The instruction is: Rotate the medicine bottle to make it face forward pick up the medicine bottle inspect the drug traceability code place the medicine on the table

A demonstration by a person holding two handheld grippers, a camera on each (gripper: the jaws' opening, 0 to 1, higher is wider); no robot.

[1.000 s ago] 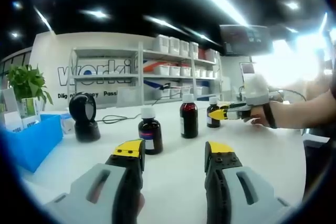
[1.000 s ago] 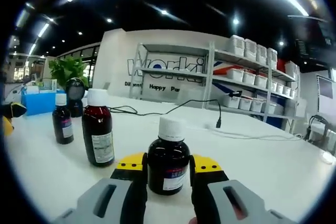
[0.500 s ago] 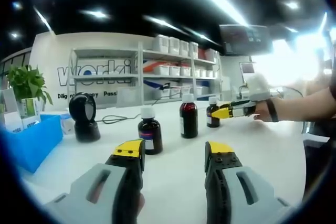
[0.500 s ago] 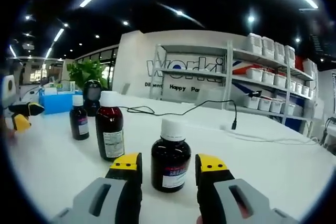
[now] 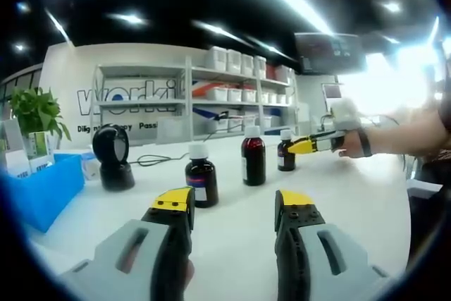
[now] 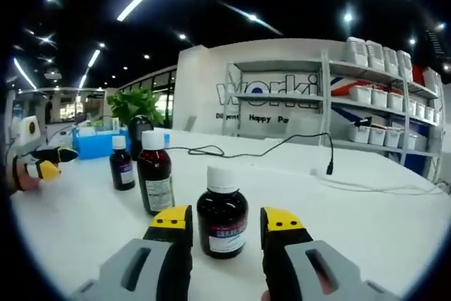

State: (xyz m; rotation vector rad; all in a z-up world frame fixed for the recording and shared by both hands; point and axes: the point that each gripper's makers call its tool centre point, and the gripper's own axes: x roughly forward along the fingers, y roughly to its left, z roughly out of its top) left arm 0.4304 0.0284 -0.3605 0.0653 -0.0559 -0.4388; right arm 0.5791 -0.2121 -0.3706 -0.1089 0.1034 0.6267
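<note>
Right gripper has backed off since a second ago: its jaws, then close against the nearest medicine bottle, now stand released with a gap on each side. Bottle upright on the white table, label toward camera. Left gripper unchanged, jaws apart over bare table, holding nothing. Count: three dark bottles with white caps, two more standing to the left; one black scanner; one blue bin
</note>
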